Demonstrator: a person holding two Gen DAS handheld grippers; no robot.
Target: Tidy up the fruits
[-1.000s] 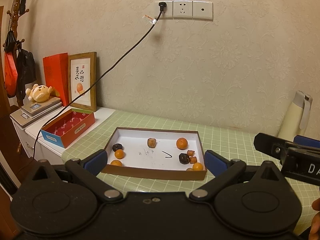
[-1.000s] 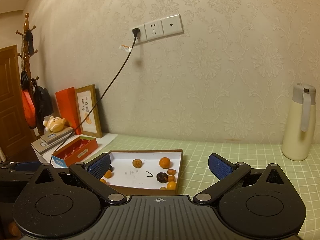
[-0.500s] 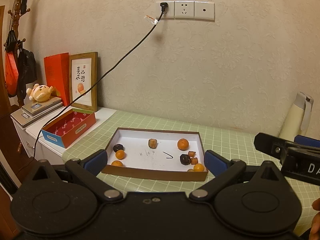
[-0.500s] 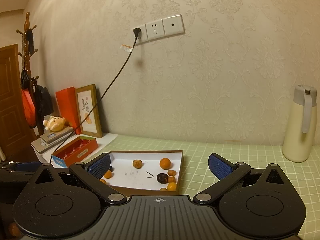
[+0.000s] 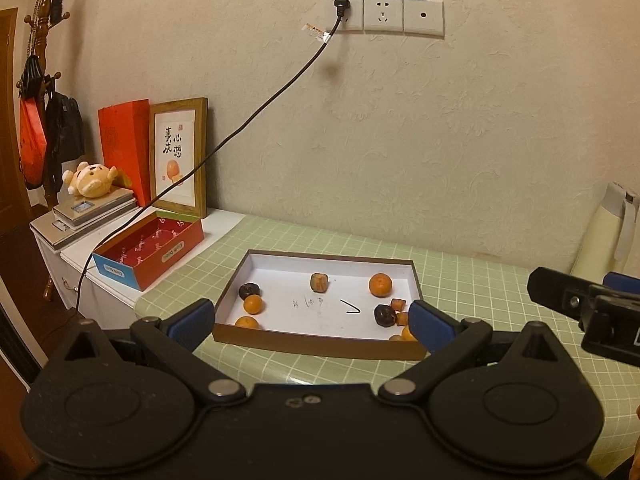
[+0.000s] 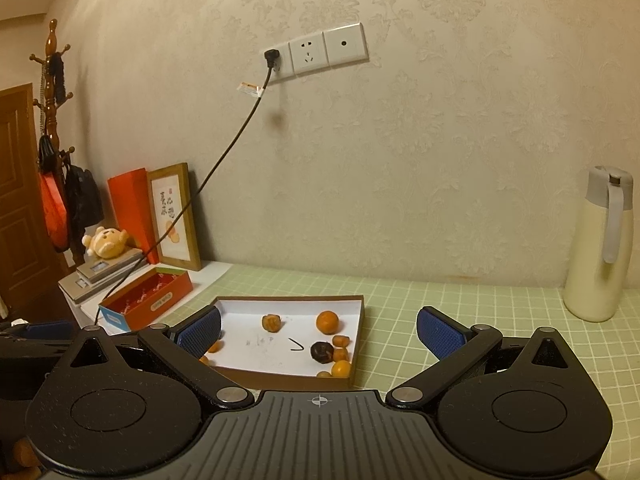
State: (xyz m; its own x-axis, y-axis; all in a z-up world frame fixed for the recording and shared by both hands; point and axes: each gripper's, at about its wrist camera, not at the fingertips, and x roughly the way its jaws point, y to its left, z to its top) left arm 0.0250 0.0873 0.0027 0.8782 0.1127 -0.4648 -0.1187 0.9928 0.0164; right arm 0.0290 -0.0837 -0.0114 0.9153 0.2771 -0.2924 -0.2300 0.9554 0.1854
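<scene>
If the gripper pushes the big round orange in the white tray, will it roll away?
Probably. The orange looks round and lies loose on the tray's flat floor, so a nudge should roll it. The low walls would likely stop it.

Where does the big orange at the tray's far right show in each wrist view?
Left wrist: big orange lies right of centre, near the tray's far right corner.
Right wrist: the same orange lies at centre, beside the tray's right wall.
Shared landmark: the black tick mark drawn on the tray floor.
</scene>
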